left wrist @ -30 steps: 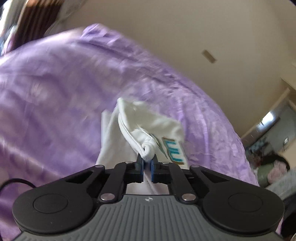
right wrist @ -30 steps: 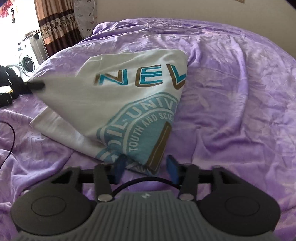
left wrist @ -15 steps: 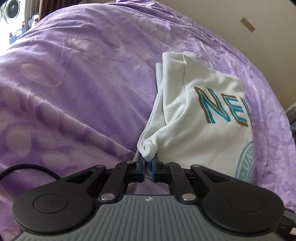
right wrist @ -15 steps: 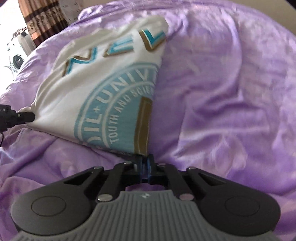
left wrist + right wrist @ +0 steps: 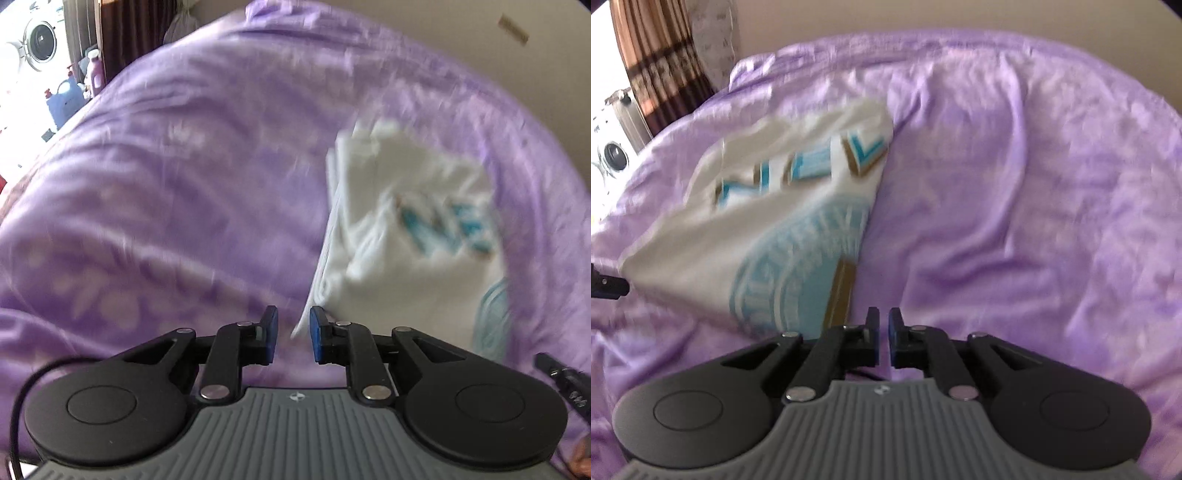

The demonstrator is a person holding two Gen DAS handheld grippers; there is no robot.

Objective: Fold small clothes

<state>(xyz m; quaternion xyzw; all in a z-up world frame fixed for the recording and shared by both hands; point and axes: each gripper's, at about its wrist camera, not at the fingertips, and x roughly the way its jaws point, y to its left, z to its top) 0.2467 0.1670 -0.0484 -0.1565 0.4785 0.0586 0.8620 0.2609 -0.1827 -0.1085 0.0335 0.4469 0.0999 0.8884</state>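
Note:
A white T-shirt with teal and brown lettering and a round teal print lies folded on the purple bedspread. In the left wrist view my left gripper is open and empty, its blue pads apart just in front of the shirt's near left corner. In the right wrist view the shirt lies to the left. My right gripper has its jaws slightly apart, holding nothing, just right of the shirt's near corner. The left gripper's tip shows at the far left edge.
The purple bedspread is wrinkled and covers the whole bed. A washing machine and bottles stand beyond the bed at the far left. Brown curtains hang behind. A beige wall runs along the far side.
Both grippers have let go of the shirt: the left opened and released the bunched corner, the right opened slightly and released the near corner. The shirt now rests on the bed.

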